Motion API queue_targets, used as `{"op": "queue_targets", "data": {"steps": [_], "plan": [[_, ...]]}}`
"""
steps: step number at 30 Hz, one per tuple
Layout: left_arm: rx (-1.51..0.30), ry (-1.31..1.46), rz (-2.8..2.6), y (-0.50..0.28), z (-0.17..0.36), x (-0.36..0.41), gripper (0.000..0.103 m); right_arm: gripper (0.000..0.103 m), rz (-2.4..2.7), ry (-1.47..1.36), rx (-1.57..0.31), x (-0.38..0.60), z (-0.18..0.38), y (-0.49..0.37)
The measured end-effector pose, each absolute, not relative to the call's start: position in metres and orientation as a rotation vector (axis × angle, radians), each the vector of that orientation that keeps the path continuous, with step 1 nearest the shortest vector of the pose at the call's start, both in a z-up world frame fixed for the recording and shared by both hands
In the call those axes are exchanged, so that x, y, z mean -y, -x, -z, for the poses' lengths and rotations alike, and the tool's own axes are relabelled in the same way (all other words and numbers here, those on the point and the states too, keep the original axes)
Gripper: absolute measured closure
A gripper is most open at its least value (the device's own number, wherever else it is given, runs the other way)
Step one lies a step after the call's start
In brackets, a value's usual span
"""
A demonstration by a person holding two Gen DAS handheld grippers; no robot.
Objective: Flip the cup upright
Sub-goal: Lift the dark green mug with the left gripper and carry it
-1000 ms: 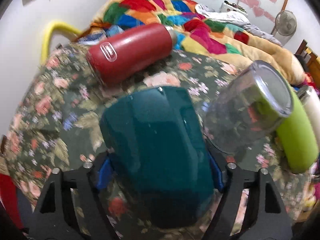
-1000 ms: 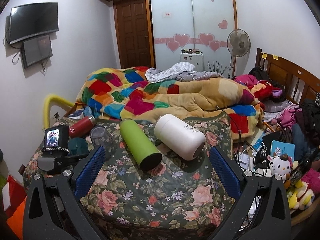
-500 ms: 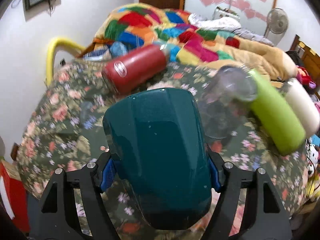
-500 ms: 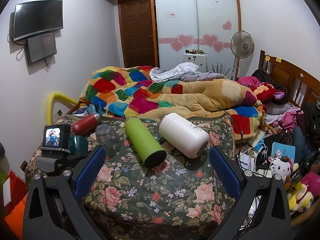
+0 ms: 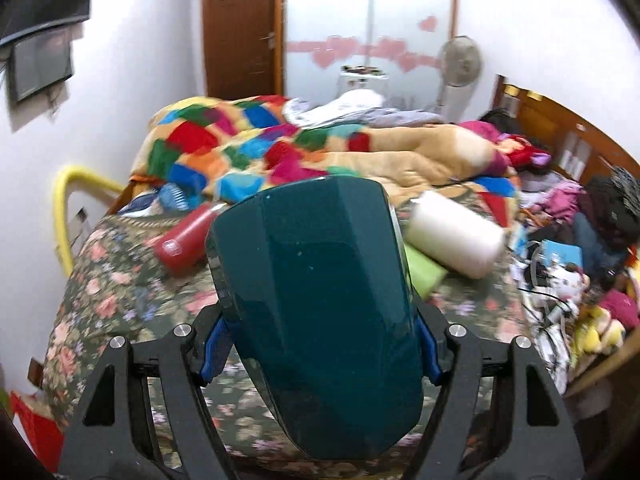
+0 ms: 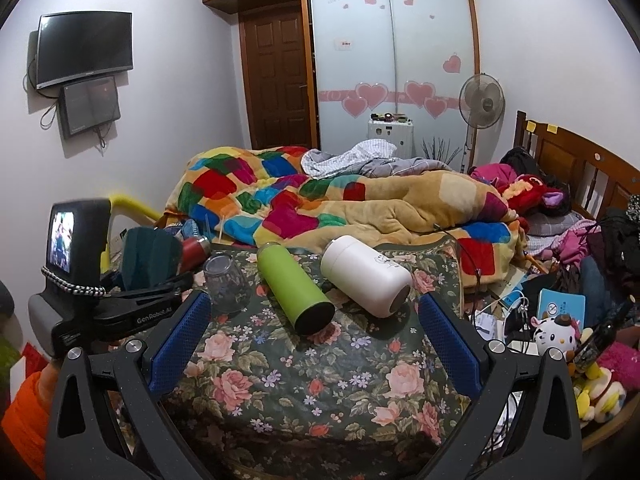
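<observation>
The left gripper (image 5: 320, 344) is clamped on the teal cup (image 5: 320, 312), its blue pads (image 5: 216, 346) pressed to the cup's two sides low on the body, and the cup is held up off the floral cloth (image 6: 304, 376) near the cloth's left edge, as the right view also shows (image 6: 150, 258). The step in hand looks like the turn itself: the cup seems mid-rotation, its far end tipped up and away from the camera, though which end is the mouth cannot be told from here. To do it well, the grip should stay firm through the roll of the wrist, since the glossy faceted wall would likely slip in a loose hold, and the cup should come fully vertical before it goes down. A bare patch of cloth in front of the red bottle (image 5: 184, 246) and left of the clear glass (image 6: 226, 284) would keep the base clear of both; the soft cloth may let it wobble, so releasing only once it sits flat seems wise. The right gripper (image 6: 312, 336) is spread wide and holds nothing, poised above the near part of the cloth, facing the green bottle (image 6: 294, 290) and white bottle (image 6: 366, 274), well apart from the cup.
</observation>
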State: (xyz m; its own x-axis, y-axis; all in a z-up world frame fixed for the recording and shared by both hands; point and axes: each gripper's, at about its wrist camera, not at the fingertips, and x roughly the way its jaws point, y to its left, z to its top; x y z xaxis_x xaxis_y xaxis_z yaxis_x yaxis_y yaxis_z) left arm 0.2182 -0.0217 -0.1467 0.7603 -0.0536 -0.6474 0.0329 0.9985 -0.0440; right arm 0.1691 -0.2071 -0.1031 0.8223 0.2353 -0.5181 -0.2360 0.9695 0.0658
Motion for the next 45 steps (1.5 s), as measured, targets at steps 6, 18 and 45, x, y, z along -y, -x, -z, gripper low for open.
{"op": "queue_targets", "data": {"steps": [6,18,45], "plan": [[-0.744,0.009,0.153,-0.219,0.157,0.066,0.030,0.000,-0.240,-0.006,-0.545,0.214,0.104,-0.163],[-0.952,-0.070,0.233,-0.232,0.240,0.124,0.030,0.000,-0.205,-0.009,-0.597,0.229,0.120,-0.164],[-1.072,-0.088,0.234,-0.249,0.281,0.133,0.014,0.000,-0.203,0.000,-0.698,0.231,0.142,-0.180]]}}
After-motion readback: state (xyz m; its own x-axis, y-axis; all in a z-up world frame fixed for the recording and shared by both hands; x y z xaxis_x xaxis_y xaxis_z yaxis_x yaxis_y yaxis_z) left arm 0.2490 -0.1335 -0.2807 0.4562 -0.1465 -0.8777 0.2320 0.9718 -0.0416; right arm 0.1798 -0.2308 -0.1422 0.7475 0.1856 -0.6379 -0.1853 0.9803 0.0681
